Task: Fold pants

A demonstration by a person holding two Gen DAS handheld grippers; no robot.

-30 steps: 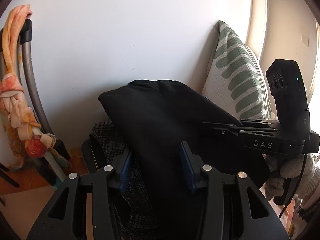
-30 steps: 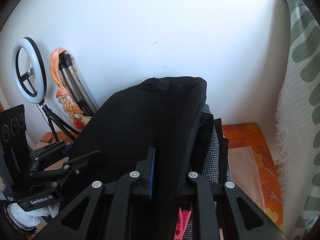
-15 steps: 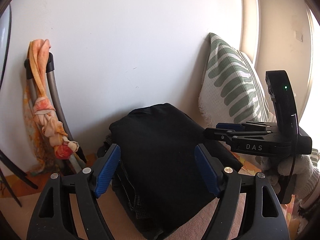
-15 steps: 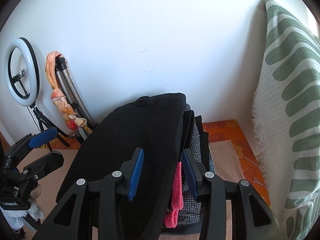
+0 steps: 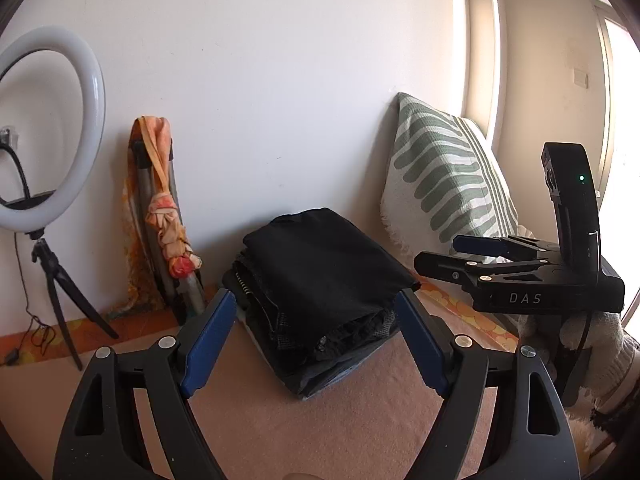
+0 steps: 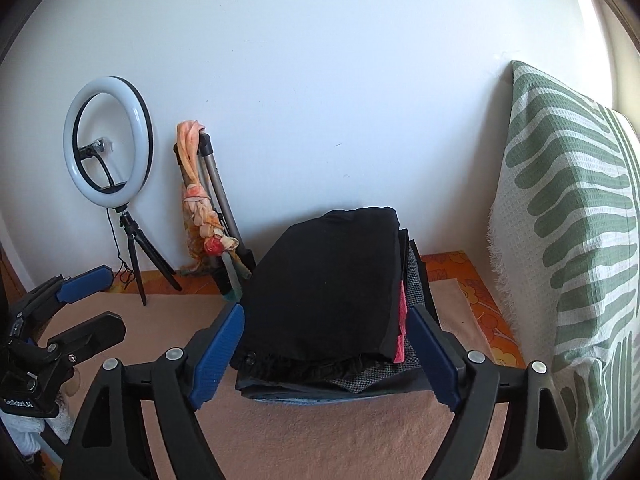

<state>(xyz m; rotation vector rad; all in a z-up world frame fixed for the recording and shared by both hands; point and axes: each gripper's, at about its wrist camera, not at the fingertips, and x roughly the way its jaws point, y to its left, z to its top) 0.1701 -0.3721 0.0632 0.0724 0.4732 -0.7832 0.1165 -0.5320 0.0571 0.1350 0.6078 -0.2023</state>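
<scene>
1 folded black pants (image 6: 326,280) atop clothes stack (image 6: 360,376).

White wall (image 6: 320,80), ring light (image 6: 108,140) on tripod, leaf-patterned cushion (image 6: 572,220), daylit window (image 5: 624,120), peach blanket (image 6: 320,432).

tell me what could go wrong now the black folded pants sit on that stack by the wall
1. The folded black pants overhang the smaller garments in the stack of folded clothes and could slump.
2. The open left gripper and right gripper, jaws just opened, remain near the front edge; a fingertip could snag it.
</scene>
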